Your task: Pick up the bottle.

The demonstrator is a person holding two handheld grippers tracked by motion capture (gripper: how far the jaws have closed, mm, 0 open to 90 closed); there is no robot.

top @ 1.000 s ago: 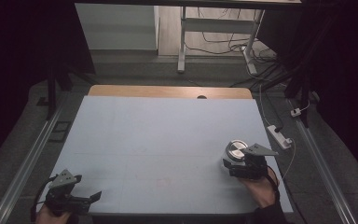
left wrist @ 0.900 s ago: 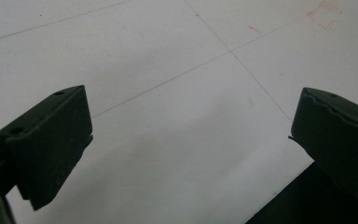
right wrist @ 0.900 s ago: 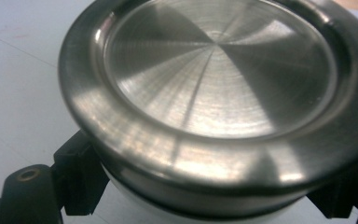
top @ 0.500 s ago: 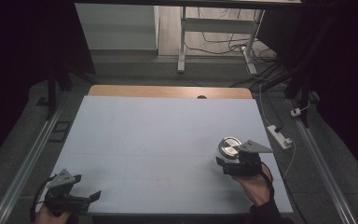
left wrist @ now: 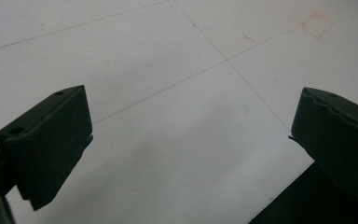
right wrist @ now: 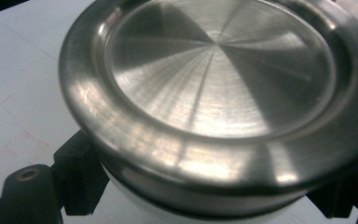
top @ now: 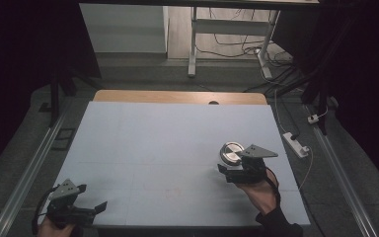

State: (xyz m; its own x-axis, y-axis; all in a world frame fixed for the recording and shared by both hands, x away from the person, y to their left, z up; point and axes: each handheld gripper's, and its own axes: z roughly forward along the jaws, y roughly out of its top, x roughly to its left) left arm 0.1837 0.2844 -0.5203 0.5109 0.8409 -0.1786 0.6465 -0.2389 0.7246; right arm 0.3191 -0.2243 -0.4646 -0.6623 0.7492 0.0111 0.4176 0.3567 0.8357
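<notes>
A round white container with a brushed steel lid (top: 232, 152) is on the right part of the pale table (top: 168, 143); whether it rests on the surface or hangs just above it, I cannot tell. My right gripper (top: 231, 164) is shut on it, a hand behind it. In the right gripper view the steel lid (right wrist: 214, 79) looms large, with the black jaws of the right gripper (right wrist: 205, 191) pressed against both sides of the white body. My left gripper (top: 93, 197) rests at the table's near left corner, open and holding nothing. Its wide-apart jaws frame bare table in the left gripper view (left wrist: 191, 116).
A white power strip (top: 296, 144) lies off the table's right edge with its cable. A wooden strip (top: 177, 97) runs along the far edge. Faint pencil lines and a small red mark (left wrist: 317, 25) cross the table surface.
My right gripper has carried the lidded container leftward and a little farther from the near edge. The left gripper has stayed in place.
</notes>
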